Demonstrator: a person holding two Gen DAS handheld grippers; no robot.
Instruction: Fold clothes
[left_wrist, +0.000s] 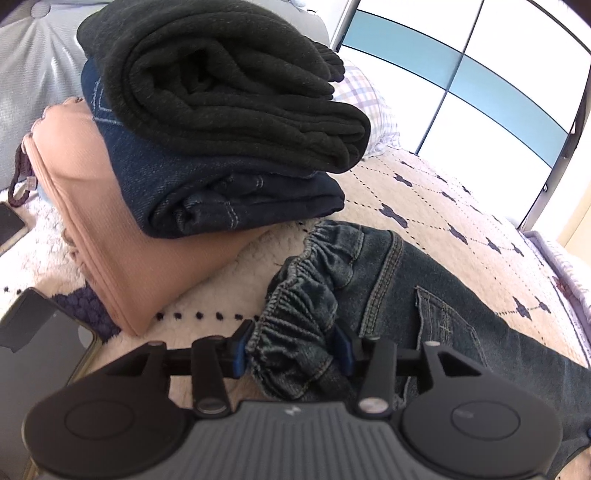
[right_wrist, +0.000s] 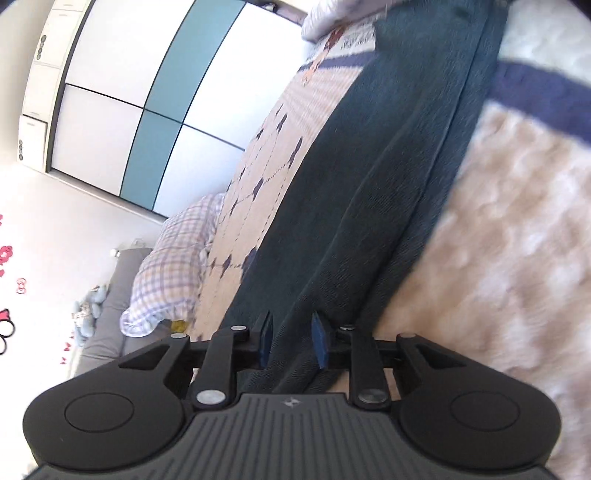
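Note:
A pair of faded blue jeans (left_wrist: 436, 295) lies on the cream quilted bed (left_wrist: 443, 199). My left gripper (left_wrist: 291, 345) is closed around the gathered elastic waistband (left_wrist: 295, 295), with the bunched cloth between its blue pads. My right gripper (right_wrist: 291, 341) is closed on the jeans' leg fabric (right_wrist: 369, 184), which runs away up the right wrist view across the bed; that view is tilted and blurred. A stack of folded clothes sits behind the waistband: a black sweater (left_wrist: 229, 85) on dark jeans (left_wrist: 207, 192) on a peach garment (left_wrist: 110, 229).
A phone (left_wrist: 11, 225) lies at the left edge and a dark tablet (left_wrist: 40, 350) at the lower left. A checked pillow (left_wrist: 369, 103) sits behind the stack. A white and teal wardrobe (right_wrist: 147, 92) stands beyond the bed. A grey bench (right_wrist: 107, 306) holds small toys.

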